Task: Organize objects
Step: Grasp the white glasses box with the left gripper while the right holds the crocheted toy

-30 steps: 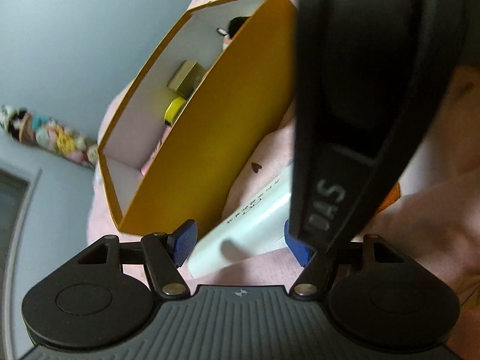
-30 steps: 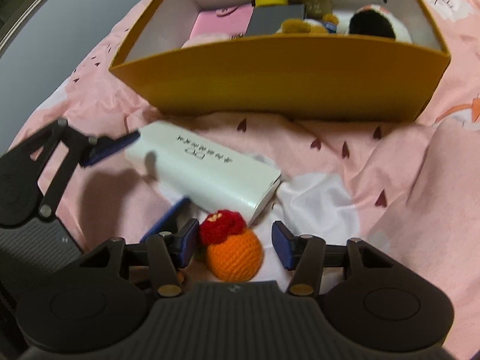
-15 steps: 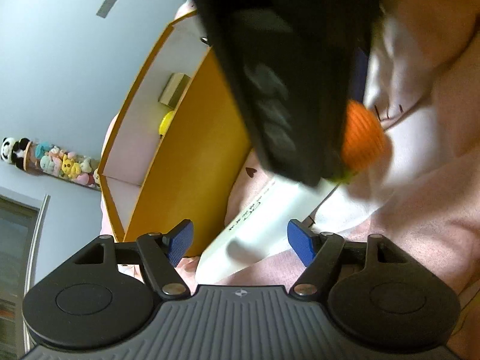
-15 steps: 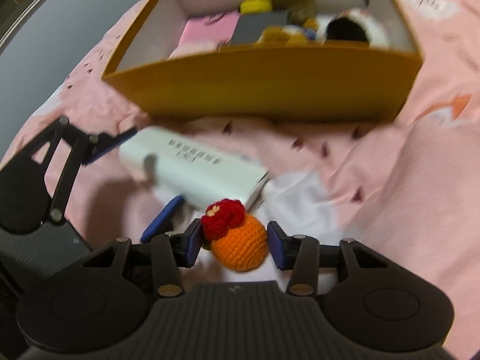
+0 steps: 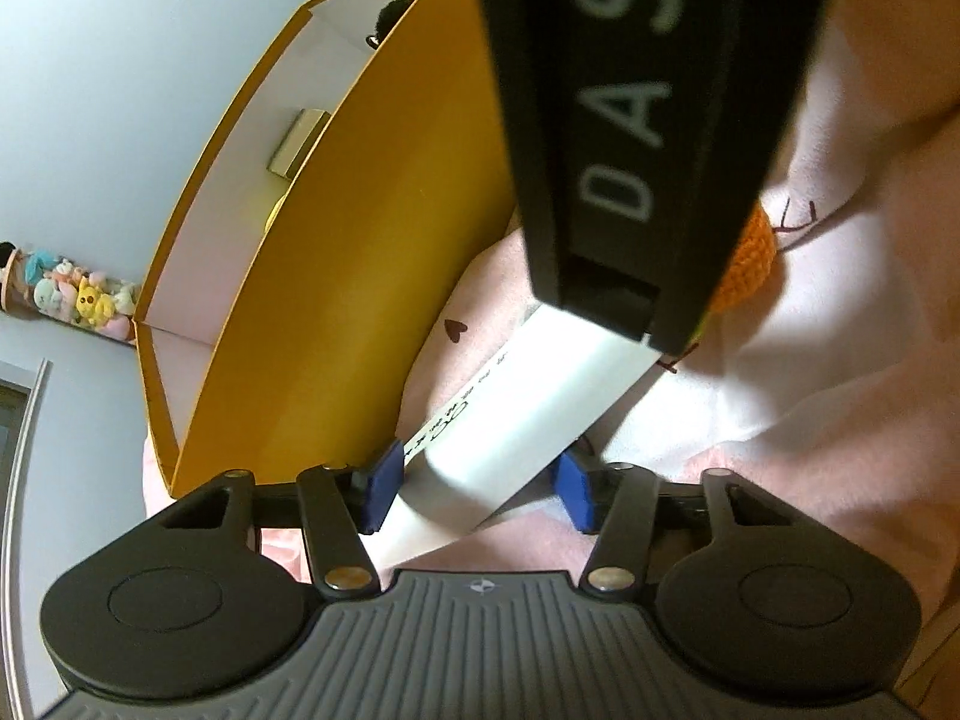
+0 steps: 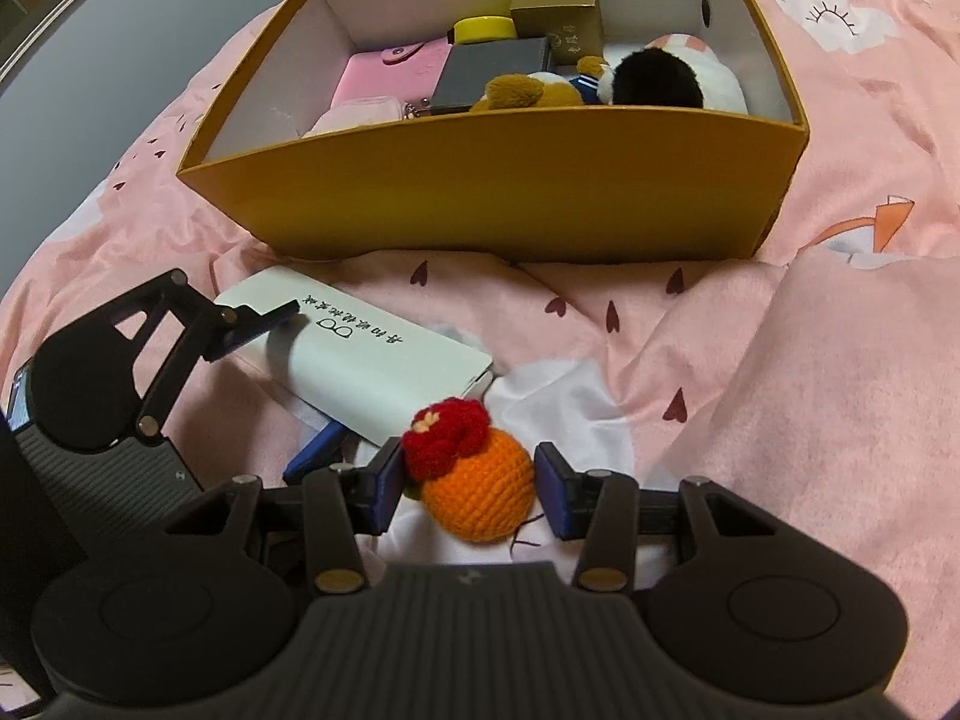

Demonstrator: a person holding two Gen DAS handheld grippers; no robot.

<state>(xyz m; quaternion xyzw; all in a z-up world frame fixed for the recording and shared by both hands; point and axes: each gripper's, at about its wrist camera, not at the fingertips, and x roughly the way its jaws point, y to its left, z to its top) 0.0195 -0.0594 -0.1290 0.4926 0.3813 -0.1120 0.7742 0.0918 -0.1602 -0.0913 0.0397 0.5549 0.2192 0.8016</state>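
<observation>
Now both tongs straddle their items unclosed: right tongs (image 6: 465,489) around the orange crocheted ball (image 6: 480,495), left tongs (image 5: 480,483) around the white oblong case (image 5: 516,420); closing, then lifting into the yellow cardboard box (image 6: 498,192), looks next.

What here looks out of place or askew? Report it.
Two items lie outside the yellow box on the pink blanket: a white case, lying askew to the box wall, between the left claw pads, and a crocheted orange between the right claw pads.

Left gripper (image 5: 477,483) and right gripper (image 6: 471,492) alike — matte black linkage arms, round pivot housings, silver rivets, ribbed grey base, blue fingertip pads (image 6: 387,489) — white "DAS" lettering on one body.
</observation>
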